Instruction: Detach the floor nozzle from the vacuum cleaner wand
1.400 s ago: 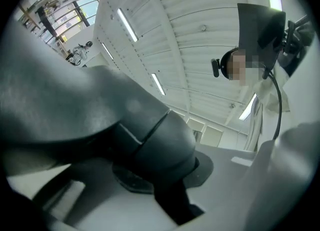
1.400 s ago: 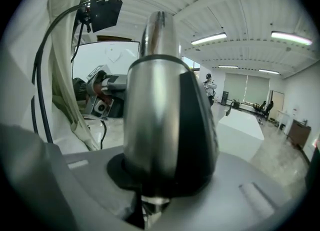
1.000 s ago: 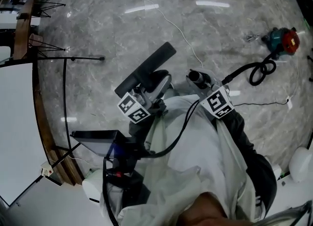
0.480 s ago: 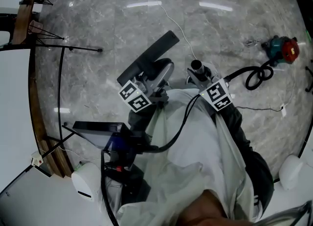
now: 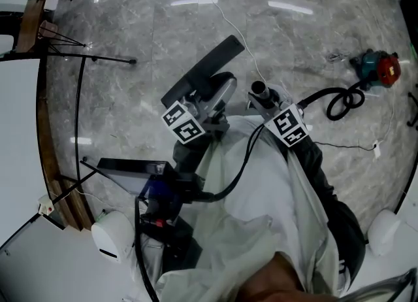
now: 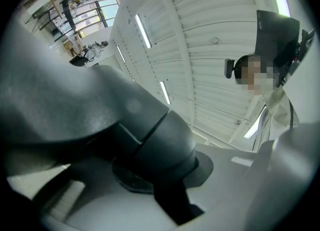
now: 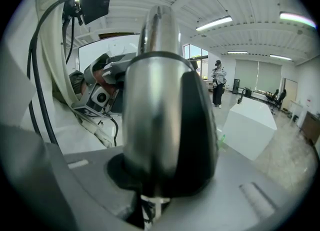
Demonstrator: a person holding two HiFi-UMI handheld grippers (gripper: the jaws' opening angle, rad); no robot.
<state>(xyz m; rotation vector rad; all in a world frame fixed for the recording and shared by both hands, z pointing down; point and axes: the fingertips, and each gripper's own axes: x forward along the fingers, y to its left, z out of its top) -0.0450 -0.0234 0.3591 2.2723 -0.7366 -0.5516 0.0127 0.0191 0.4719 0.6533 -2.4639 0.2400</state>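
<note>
Evidently the floor nozzle (image 5: 205, 72) is sitting just left of the wand (image 5: 260, 89) — its long bar is slanting diagonally above the floor, and its neck is being clamped by the left tongs (image 5: 210, 110). The right tongs (image 5: 269, 103) are gripping the wand's open end close beside it. Left hand is pointing roughly level, right hand is tipping downward — the two pieces are looking already parted, so I'm judging the coming pull as running along the tube's line.
</note>
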